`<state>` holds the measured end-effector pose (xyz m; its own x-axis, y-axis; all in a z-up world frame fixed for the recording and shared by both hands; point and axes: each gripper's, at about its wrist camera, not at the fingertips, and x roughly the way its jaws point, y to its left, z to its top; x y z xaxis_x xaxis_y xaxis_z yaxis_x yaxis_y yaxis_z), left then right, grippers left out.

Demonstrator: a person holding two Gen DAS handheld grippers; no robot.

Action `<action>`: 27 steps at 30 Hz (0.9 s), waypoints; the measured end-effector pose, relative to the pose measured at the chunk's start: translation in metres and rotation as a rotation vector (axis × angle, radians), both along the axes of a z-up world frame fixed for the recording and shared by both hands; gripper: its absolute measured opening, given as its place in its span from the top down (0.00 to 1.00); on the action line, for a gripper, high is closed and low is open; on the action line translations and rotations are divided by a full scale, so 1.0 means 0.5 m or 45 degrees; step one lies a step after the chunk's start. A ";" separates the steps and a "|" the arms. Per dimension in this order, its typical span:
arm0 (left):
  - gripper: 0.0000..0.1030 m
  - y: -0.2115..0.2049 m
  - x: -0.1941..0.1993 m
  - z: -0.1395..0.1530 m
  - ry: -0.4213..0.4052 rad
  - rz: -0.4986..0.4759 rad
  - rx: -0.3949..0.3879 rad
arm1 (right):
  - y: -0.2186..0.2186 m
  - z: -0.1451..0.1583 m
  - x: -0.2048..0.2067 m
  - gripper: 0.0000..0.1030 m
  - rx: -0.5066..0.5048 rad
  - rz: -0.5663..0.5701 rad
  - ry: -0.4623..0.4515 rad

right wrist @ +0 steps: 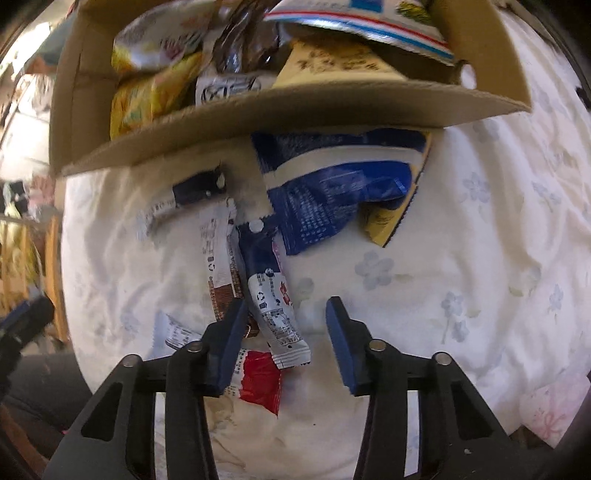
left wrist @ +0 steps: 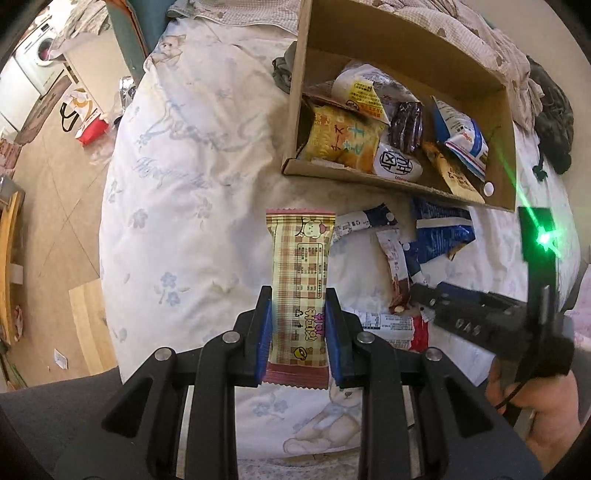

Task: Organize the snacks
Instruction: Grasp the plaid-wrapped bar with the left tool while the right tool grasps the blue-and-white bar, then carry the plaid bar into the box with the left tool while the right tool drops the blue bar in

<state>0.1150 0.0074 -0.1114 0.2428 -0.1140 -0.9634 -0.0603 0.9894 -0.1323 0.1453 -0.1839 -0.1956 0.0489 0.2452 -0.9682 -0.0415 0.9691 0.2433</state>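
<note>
My left gripper (left wrist: 298,295) is shut on a plaid pink-and-cream snack bar (left wrist: 299,273), held upright above the white floral bedspread. A cardboard box (left wrist: 402,192) beyond it holds several snack packs, among them a yellow pack (left wrist: 343,138). My right gripper (right wrist: 286,306) is open, low over loose wrappers on the bed; a blue-and-white stick pack (right wrist: 273,295) lies between its fingers. A blue bag (right wrist: 332,199) and a red-and-white pack (right wrist: 258,380) lie close by. The right gripper also shows in the left wrist view (left wrist: 419,291).
The box (right wrist: 258,107) stands just beyond the loose wrappers. The bed edge drops to a tiled floor (left wrist: 48,184) at the left, with a red bag (left wrist: 92,129) there. Dark clothing (left wrist: 554,122) lies right of the box. A rumpled blanket (left wrist: 480,29) is behind it.
</note>
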 end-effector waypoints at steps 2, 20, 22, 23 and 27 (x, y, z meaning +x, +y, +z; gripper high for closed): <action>0.79 -0.003 0.003 -0.002 -0.006 -0.001 0.002 | 0.007 -0.003 -0.004 0.64 -0.015 0.023 -0.001; 0.79 0.018 0.001 0.002 -0.070 0.084 0.045 | -0.108 0.152 -0.090 0.81 0.388 -0.036 -0.253; 0.79 0.019 0.000 0.006 -0.085 0.089 0.049 | -0.114 0.182 -0.100 0.81 0.438 -0.036 -0.311; 0.79 0.020 -0.001 0.009 -0.094 0.091 0.052 | -0.117 0.193 -0.102 0.81 0.466 -0.037 -0.335; 0.79 0.025 -0.002 0.016 -0.119 0.101 0.066 | -0.114 0.217 -0.108 0.81 0.527 -0.041 -0.404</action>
<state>0.1142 0.0198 -0.1034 0.3382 -0.0412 -0.9402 -0.1283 0.9877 -0.0894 0.0912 -0.2409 -0.0868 0.3381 0.5980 -0.7267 -0.1475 0.7963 0.5867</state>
